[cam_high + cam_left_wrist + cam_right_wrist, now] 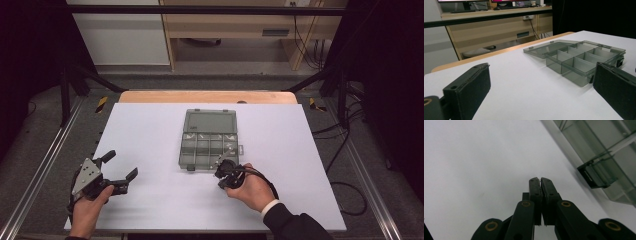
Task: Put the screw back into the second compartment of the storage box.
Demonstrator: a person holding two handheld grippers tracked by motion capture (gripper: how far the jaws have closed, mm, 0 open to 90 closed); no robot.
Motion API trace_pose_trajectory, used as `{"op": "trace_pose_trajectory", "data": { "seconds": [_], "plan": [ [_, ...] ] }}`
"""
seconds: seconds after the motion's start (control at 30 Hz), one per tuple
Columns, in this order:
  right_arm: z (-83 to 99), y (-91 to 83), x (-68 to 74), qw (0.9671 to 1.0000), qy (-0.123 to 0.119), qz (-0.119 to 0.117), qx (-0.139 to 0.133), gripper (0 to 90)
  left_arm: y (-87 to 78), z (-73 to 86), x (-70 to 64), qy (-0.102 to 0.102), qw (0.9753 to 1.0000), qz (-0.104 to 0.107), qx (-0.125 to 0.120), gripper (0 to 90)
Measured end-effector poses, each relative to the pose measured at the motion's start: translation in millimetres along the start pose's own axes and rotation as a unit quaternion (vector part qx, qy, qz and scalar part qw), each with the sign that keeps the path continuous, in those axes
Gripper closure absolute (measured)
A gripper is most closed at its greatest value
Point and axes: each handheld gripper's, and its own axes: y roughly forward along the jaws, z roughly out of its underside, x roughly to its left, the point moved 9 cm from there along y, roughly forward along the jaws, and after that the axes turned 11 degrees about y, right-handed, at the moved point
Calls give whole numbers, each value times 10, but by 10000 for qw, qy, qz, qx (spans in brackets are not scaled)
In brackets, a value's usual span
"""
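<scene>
A clear grey compartment box [200, 159] lies open in the middle of the white board, its lid [209, 121] folded flat on the far side. My right gripper [223, 174] is at the box's near right corner, tipped down at the board, jaws shut with nothing visible between them. In the right gripper view the shut right gripper [540, 180] hovers over bare white board, with the box's black latch [593, 178] to the upper right. My left gripper [120, 165] rests open at the near left, well apart from the box. The left gripper [542, 75] looks across at the box [584, 58].
The white board [150, 135] covers a wooden table whose far edge [207, 96] shows. Metal frame rails [45, 160] run along both sides. Cables [345, 150] lie on the floor at right. A wooden desk [240, 30] stands behind.
</scene>
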Motion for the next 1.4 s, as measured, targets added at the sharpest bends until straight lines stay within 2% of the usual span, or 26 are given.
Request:
{"op": "trace_pose_trajectory", "data": {
  "seconds": [0.27, 0.33, 0.53, 0.73, 0.97, 1.23, 1.4],
  "plan": [
    [-144, -189, -54, 9990, 144, -26, -425, 878, 2, 0, -5, 3, 10000, 7, 4, 12],
    [-188, -232, -56, 9982, 223, -39, -552, 878, 2, 0, -5, 2, 10000, 6, 4, 11],
    [-364, -339, -107, 9950, 258, 23, -962, 878, 3, 1, -2, 1, 10000, -5, -2, 12],
    [-576, -417, -123, 9900, 332, 74, -1368, 879, 2, 1, -3, 6, 10000, 4, 5, 11],
    [-855, -407, -167, 9825, 500, 161, -1784, 878, 8, 3, -12, 46, 10000, 16, 22, 11],
    [-1137, -294, -267, 9730, 721, 312, -2169, 878, 5, 1, -5, 36, 10000, 10, 11, 12],
    [-1238, -177, -355, 9691, 861, 374, -2280, 878, 12, 1, -7, 46, 10000, 23, 14, 12]
  ]
}}
